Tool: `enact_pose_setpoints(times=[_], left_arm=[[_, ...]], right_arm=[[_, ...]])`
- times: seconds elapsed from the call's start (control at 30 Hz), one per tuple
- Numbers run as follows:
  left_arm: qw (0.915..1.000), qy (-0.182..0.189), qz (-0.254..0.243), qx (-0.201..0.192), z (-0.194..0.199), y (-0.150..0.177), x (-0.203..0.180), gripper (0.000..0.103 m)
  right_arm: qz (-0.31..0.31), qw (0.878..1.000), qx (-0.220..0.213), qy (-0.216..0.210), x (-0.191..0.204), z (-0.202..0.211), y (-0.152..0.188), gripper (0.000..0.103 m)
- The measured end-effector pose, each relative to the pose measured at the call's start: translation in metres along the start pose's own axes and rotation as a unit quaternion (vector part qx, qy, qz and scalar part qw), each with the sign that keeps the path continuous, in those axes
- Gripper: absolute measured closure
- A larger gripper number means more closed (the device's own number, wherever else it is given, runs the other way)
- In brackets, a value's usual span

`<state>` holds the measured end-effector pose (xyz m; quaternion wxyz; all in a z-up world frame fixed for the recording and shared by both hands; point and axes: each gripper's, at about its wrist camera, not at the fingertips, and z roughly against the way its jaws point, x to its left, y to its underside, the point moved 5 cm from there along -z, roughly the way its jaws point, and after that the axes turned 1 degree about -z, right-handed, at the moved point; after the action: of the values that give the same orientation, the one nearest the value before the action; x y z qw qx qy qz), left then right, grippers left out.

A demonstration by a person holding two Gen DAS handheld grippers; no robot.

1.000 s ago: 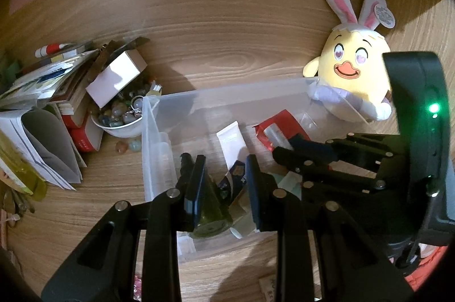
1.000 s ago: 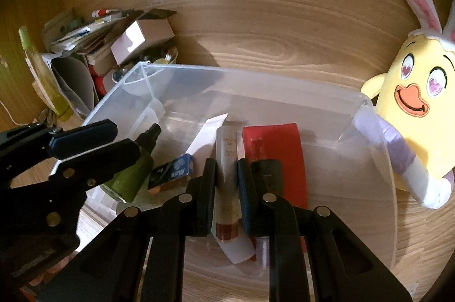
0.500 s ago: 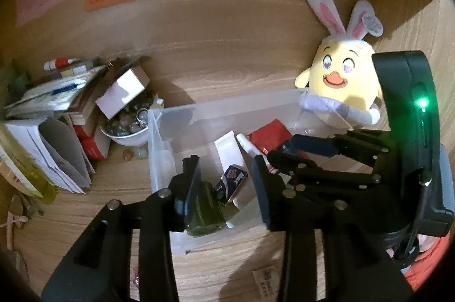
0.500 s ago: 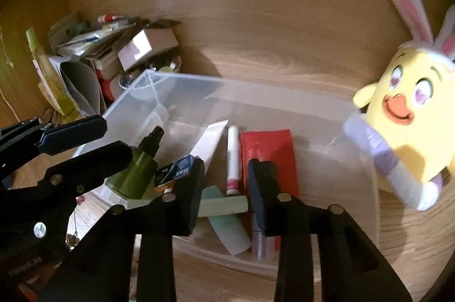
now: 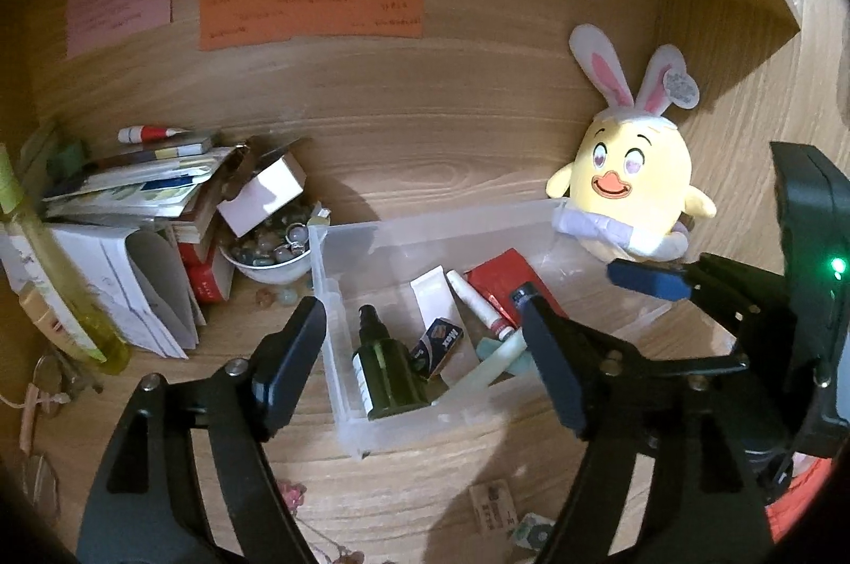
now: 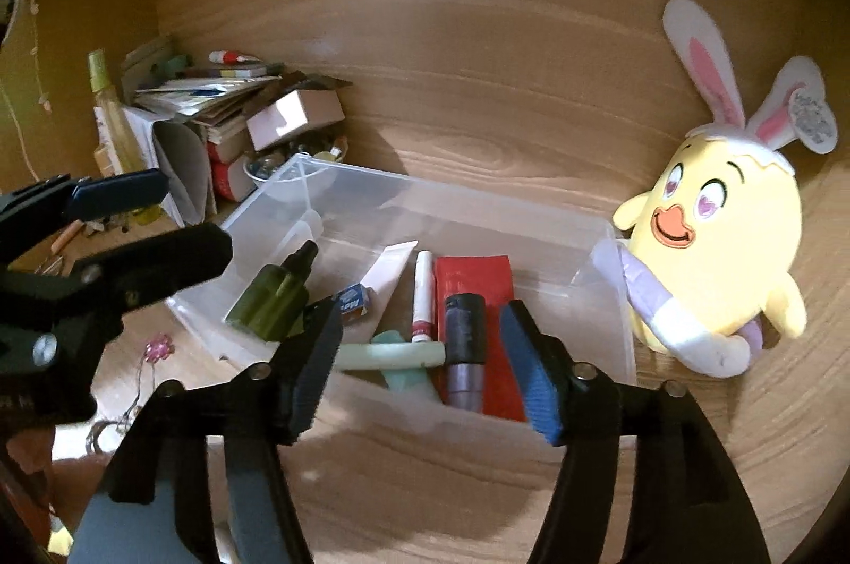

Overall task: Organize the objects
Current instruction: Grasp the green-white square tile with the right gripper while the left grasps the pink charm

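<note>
Both grippers have just been opening, and now the left gripper [image 5: 419, 346] and the right gripper [image 6: 419, 367] stand wide open with nothing between their jaws, up above the clear box [image 5: 329, 298] on the wooden desk [image 5: 425, 484]. The green spray bottle [image 5: 385, 370] lies flat in the box by its left wall, under the left gripper. The white pen [image 6: 422, 298] lies in the middle of the box beside the red packet [image 6: 473, 277], past the right gripper's fingertips, and a yellow bunny-ear toy [image 6: 712, 256] sits at the box's far right corner.
</note>
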<state>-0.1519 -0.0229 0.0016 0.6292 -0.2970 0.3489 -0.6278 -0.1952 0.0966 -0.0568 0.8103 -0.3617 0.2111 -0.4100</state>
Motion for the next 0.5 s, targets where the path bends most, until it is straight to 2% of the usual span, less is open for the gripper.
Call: enact_pose_setpoints(times=[0.03, 0.13, 0.5], left_arm=[[1.0000, -0.001, 0.002, 0.000, 0.003, 0.001, 0.001, 0.019], [1.0000, -0.002, 0.006, -0.005, 0.013, 0.004, 0.003, 0.013], [0.9995, -0.031, -0.003, 0.001, 0.042, 0.028, 0.023, 0.009]], right_arm=[[0.002, 1.000, -0.006, 0.002, 0.001, 0.005, 0.002, 0.034], [0.004, 1.000, -0.015, -0.004, 0.004, 0.017, 0.008, 0.032], [0.015, 1.000, 0.002, -0.015, 0.016, 0.040, 0.051, 0.031]])
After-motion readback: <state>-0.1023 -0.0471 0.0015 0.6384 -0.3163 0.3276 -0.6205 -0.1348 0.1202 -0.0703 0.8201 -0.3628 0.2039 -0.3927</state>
